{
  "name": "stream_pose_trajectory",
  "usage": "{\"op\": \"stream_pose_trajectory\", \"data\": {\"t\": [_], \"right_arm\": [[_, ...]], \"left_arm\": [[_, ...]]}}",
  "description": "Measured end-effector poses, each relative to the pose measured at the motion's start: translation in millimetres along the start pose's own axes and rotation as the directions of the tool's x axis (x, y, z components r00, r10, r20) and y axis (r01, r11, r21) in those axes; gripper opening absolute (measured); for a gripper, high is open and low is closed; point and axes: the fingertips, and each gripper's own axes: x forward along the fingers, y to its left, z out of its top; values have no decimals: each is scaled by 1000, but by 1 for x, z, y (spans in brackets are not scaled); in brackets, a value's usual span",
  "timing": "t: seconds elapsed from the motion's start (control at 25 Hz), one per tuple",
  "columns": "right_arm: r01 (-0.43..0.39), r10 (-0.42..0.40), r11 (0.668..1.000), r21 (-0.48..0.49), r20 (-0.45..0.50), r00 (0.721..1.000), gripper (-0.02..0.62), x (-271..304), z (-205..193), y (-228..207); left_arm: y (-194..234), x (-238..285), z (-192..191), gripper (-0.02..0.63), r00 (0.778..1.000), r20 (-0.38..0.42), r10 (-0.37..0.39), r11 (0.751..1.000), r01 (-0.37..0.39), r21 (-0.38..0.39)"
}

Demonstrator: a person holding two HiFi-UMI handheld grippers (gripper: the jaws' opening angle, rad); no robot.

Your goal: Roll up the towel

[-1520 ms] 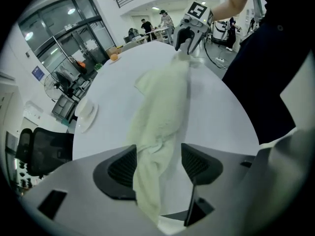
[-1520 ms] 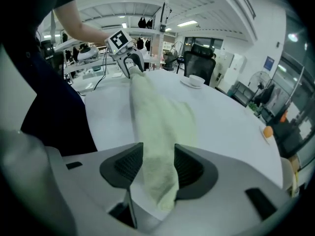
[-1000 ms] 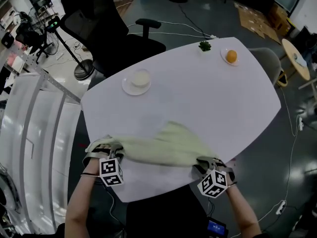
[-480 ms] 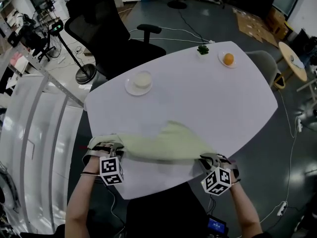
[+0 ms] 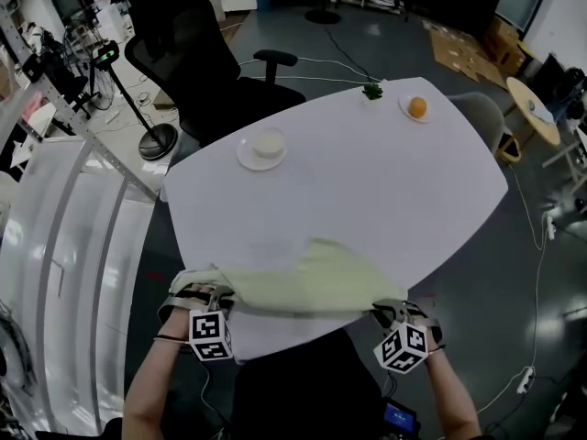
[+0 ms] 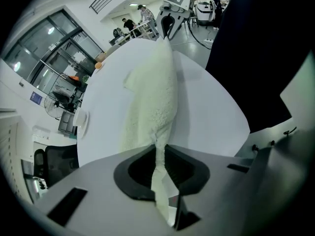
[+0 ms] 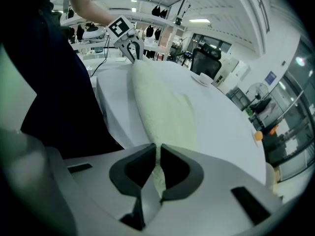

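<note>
Grey workshop flooring [image 5: 367,35] is seen around a large white worktop [image 5: 367,181], behind which a black office chair [image 5: 197,58] is parked. Along the near edge of the worktop a pale yellow-green towel [image 5: 307,278] is spread, its near hem stretched taut between the two grippers while a flap reaches toward the middle. One near corner is pinched by the left gripper [image 5: 200,293], whose fingers have just been closing and are nearly together on the cloth. The other corner is clamped likewise by the right gripper [image 5: 389,308], its fingers also just closed down on it. Well apart from the towel, a saucer with a small bowl [image 5: 263,147], an orange on a plate [image 5: 417,108] and a small green object [image 5: 372,90] are set.
</note>
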Motion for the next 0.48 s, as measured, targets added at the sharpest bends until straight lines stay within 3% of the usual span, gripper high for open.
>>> {"op": "stream_pose_trajectory", "data": {"t": [0.2, 0.48], "right_arm": [[-10, 10, 1000, 4, -7, 1000, 37, 1, 3, -4], [-9, 9, 1000, 5, 37, 999, 41, 1, 20, -50]], "left_arm": [[1, 0, -1, 63, 1000, 2, -7, 1000, 7, 2], [45, -6, 3, 63, 1000, 2, 20, 998, -20, -52]]}}
